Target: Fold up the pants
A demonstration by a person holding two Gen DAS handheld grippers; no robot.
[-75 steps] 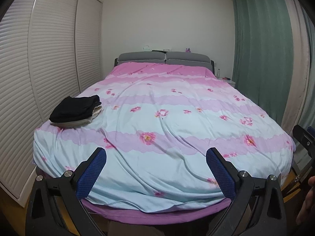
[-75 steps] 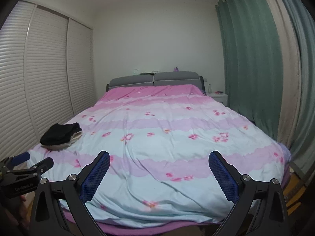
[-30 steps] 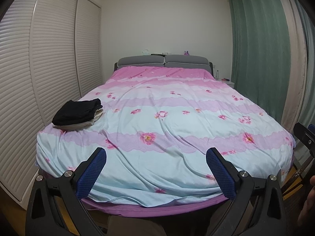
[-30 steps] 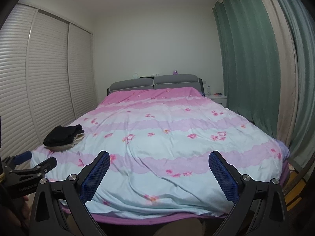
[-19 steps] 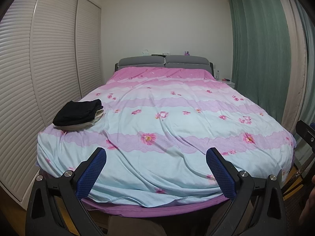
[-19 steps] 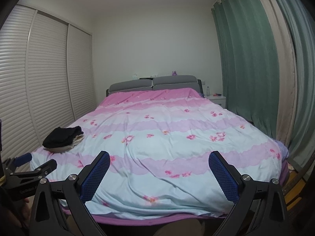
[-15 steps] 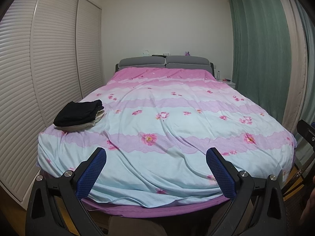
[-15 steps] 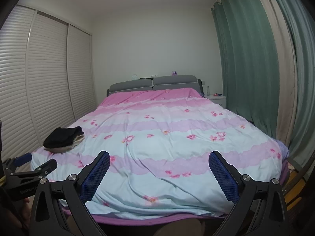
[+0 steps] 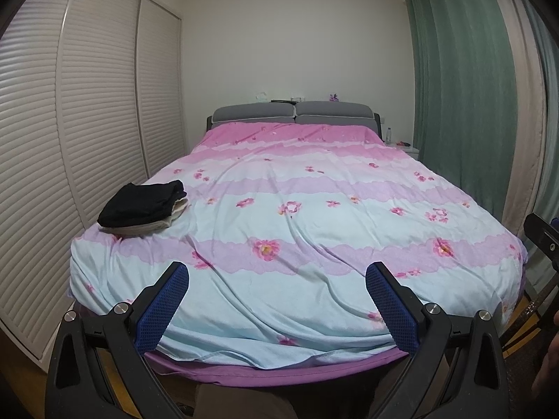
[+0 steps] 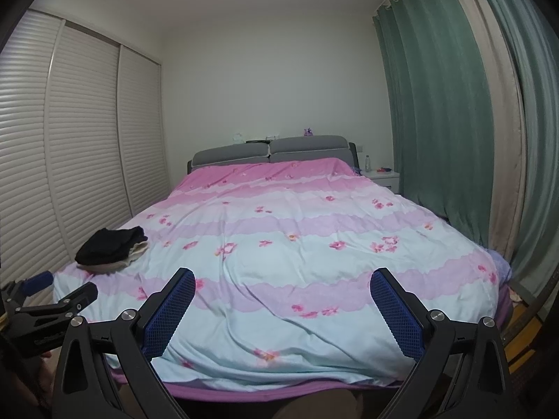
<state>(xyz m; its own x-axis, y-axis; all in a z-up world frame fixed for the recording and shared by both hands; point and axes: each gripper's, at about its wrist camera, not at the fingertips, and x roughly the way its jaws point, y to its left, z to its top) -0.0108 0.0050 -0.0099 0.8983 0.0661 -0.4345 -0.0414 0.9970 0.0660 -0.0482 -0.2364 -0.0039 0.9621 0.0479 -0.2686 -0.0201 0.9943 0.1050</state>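
A folded stack of clothes, black pants [image 9: 141, 204] on top of a cream garment [image 9: 159, 225], lies near the front left corner of the bed [image 9: 297, 237]. It also shows in the right wrist view [image 10: 110, 246]. My left gripper [image 9: 277, 279] is open and empty, held at the foot of the bed, well short of the stack. My right gripper [image 10: 283, 286] is open and empty, also at the foot of the bed. The left gripper's side [image 10: 49, 305] shows at the lower left of the right wrist view.
The bed has a pink, white and lilac flowered cover and a grey headboard [image 9: 293, 113]. White louvred wardrobe doors [image 9: 87, 122] run close along its left side. Green curtains [image 9: 464, 97] hang on the right, with a nightstand [image 10: 380, 178] by the headboard.
Both grippers have drawn back a little from the bed and lifted their view slightly. The stack of clothes has not moved. Both stay open.
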